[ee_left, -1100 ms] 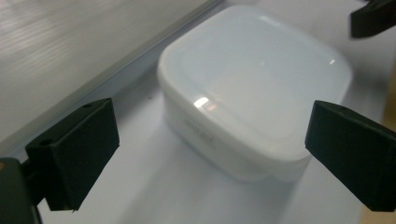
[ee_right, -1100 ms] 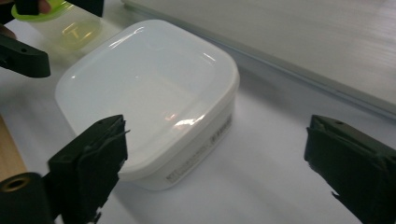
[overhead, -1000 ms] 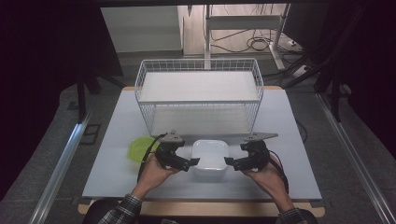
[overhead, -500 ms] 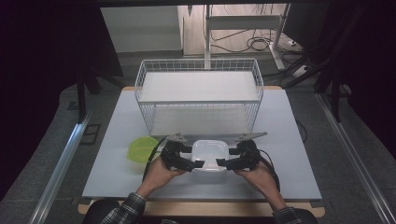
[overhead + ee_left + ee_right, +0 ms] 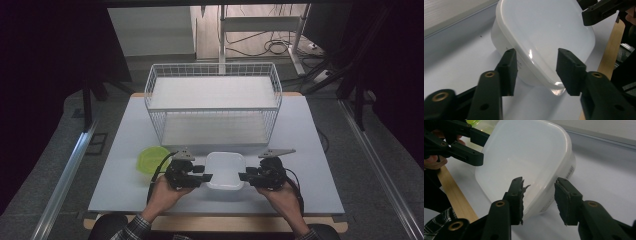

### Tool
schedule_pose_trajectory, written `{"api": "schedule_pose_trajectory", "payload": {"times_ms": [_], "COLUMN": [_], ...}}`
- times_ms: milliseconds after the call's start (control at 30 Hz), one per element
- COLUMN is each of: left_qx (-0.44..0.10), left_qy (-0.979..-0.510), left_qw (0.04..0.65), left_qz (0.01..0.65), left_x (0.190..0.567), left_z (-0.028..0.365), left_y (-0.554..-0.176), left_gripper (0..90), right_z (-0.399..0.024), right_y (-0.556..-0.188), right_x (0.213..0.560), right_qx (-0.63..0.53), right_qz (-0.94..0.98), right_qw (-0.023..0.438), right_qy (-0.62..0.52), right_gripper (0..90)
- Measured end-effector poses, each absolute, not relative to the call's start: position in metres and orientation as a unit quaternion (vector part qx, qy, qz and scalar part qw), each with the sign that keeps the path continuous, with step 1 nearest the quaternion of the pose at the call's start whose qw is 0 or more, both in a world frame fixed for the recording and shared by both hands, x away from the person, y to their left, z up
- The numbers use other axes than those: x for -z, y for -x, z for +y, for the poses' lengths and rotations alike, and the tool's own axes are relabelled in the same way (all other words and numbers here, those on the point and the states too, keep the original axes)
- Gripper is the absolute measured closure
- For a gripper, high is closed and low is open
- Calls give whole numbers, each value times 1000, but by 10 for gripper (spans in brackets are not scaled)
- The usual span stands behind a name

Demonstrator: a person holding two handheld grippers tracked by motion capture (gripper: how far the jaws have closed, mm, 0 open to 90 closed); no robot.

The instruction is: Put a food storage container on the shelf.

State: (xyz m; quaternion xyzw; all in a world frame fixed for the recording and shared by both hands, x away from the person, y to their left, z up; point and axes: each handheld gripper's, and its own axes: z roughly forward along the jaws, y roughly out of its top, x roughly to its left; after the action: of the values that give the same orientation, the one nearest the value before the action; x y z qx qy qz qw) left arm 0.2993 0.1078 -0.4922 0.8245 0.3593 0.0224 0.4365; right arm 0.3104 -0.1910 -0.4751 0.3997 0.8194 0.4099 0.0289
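The white plastic container [image 5: 225,170] sits on the near middle of the tabletop [image 5: 320,150], just in front of the wire basket [image 5: 214,107], with a green bowl [image 5: 150,160] to its left. The left claw [image 5: 206,177] straddles the container's left rim; its jaws have just been closing, one inside the wall and one outside, a gap showing. The right claw [image 5: 243,176] straddles the right rim likewise, its jaws also just closing, not yet pressing.

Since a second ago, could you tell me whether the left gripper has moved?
Yes. The left gripper has slid right, away from the green bowl, to the white container; its jaws have just been closing around the rim.
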Motion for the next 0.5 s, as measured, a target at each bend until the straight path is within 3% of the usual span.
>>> {"api": "schedule_pose_trajectory", "payload": {"times_ms": [167,233,500], "left_qx": [-42,-58,-60], "left_qy": [-811,-812,-797], "left_qw": [447,442,451], "left_qz": [375,378,398], "left_x": [490,491,493], "left_z": [109,108,109], "left_y": [-295,-294,-297], "left_gripper": [669,770,784], "right_z": [-193,-196,-191], "right_y": [-307,-308,-306], "right_x": [472,472,473], "right_qx": [-418,-426,-430], "right_qz": [804,796,792], "right_qw": [35,40,75], "right_qy": [-421,-428,-427], "right_gripper": [715,776,778]}}
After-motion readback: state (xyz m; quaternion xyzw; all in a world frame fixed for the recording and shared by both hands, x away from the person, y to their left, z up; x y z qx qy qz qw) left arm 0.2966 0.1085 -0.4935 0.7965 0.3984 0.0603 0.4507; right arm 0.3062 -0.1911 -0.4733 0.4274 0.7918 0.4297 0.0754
